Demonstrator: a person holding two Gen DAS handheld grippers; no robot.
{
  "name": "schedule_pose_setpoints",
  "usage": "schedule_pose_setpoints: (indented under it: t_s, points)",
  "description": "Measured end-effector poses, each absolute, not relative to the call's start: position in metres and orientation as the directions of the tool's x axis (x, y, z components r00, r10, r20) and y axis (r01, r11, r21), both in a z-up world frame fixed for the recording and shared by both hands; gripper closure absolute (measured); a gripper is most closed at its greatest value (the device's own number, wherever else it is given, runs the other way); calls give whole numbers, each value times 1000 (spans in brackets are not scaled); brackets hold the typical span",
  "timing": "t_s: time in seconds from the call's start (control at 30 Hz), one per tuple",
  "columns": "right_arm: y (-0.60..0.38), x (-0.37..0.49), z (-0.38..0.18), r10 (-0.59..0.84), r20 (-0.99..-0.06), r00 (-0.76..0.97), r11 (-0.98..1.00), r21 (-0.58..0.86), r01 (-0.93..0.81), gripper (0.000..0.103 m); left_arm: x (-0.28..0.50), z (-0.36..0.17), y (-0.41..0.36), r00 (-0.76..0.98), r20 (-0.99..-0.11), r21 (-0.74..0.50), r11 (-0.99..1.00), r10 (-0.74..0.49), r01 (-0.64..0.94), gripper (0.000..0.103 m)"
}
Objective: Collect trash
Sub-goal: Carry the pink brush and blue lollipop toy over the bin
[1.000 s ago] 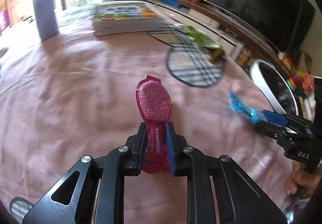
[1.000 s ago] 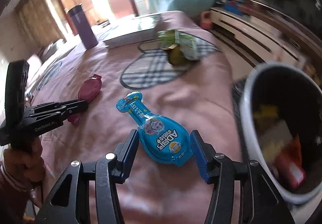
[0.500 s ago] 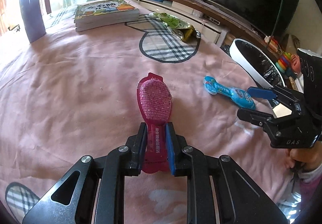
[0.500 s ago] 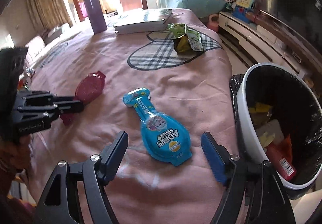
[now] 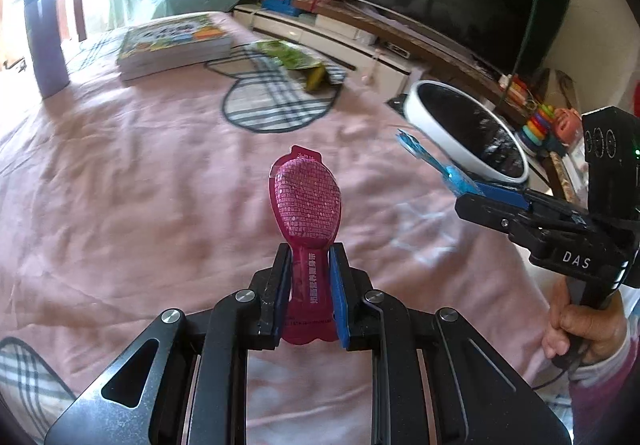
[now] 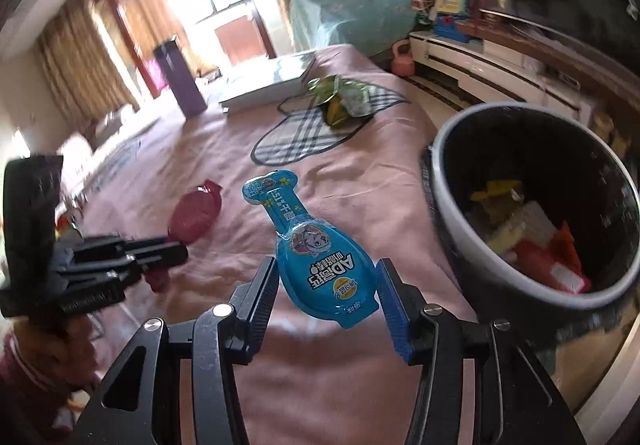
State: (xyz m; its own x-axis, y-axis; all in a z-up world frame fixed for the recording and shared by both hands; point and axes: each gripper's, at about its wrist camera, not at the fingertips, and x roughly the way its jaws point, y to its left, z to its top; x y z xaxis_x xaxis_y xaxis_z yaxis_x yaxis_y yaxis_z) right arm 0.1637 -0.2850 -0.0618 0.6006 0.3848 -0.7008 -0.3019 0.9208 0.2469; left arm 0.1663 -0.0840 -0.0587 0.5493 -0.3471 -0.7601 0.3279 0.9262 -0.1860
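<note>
The right tool (image 6: pixel 326 295) has just been closing onto the blue bottle-shaped plastic pouch (image 6: pixel 320 257) — now lifted beside the white-rimmed, black-lined bin (image 6: pixel 452 181); the left tool (image 5: pixel 308 287) pinches the magenta spoon-shaped pouch (image 5: pixel 306 201) — both look ready to drop in.

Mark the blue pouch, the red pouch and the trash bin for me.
blue pouch (image 6: pixel 326 273): right wrist view, wide printed body.
red pouch (image 5: pixel 306 201): left wrist view, bulbous textured body.
trash bin (image 6: pixel 448 205): right wrist view, near white rim.

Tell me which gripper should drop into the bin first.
Right. The right gripper, whose jaws have just been closing, holds the blue packet beside the bin. The left gripper holds the pink packet farther away.
</note>
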Motion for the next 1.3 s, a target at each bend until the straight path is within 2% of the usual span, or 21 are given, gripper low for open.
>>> schedule_pose_setpoints:
  t_s: [0.53, 1.3]
  points:
    - [-360, 129, -37, 333, -625, 706, 934, 323, -155, 52, 156, -32, -159, 545, -735, -158, 884, -403, 441, 86]
    - [-419, 131, -26, 250, -601, 759, 942, 331, -48, 52, 172, -12, -225, 545, -716, -127, 849, -437, 513, 86]
